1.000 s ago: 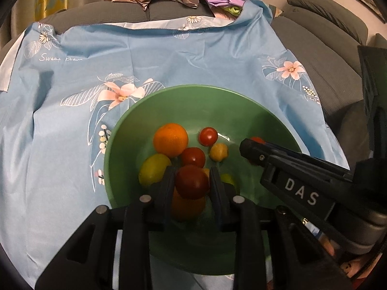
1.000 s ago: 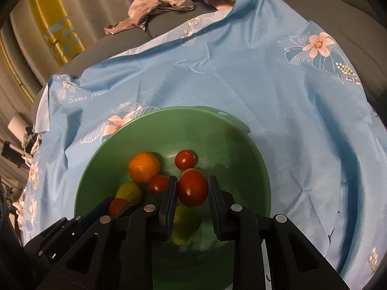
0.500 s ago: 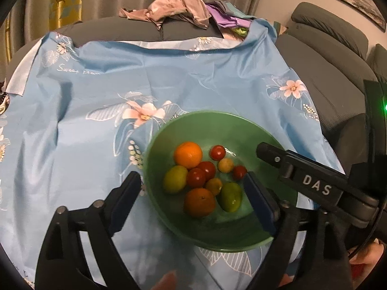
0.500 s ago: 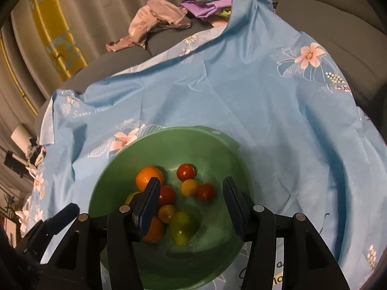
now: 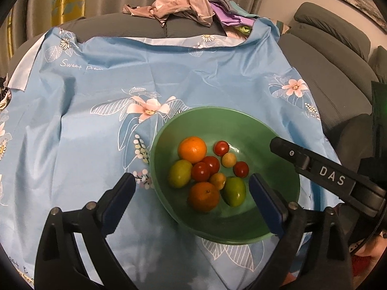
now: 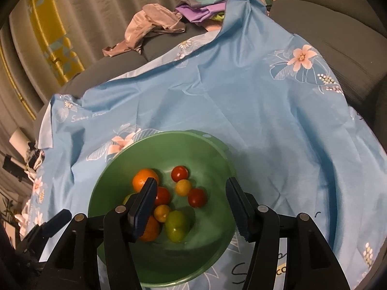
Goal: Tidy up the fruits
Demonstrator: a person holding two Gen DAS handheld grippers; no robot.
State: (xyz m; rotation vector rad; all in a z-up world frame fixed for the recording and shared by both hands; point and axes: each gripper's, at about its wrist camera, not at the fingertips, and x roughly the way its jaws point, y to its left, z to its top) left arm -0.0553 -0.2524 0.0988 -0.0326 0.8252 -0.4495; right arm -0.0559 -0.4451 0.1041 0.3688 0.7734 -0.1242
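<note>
A green bowl (image 5: 256, 125) (image 6: 217, 159) stands on a blue flowered cloth and holds several fruits: two oranges (image 5: 192, 149), several red tomatoes (image 5: 221, 148), small yellow fruits (image 5: 229, 160) and green fruits (image 5: 234, 191). My left gripper (image 5: 191, 193) is open and empty, held above the bowl's near side. My right gripper (image 6: 191, 205) is open and empty above the bowl; it also shows at the right in the left wrist view (image 5: 324, 176).
The blue cloth (image 5: 101, 125) covers a grey sofa (image 5: 338, 77). A heap of clothes (image 5: 179, 7) lies at the back. Curtains hang behind. The cloth slopes off toward the right (image 6: 338, 145).
Both grippers let their tomatoes go into the bowl, opened wide, and pulled up and back from the bowl. The bowl looks smaller in both views.
</note>
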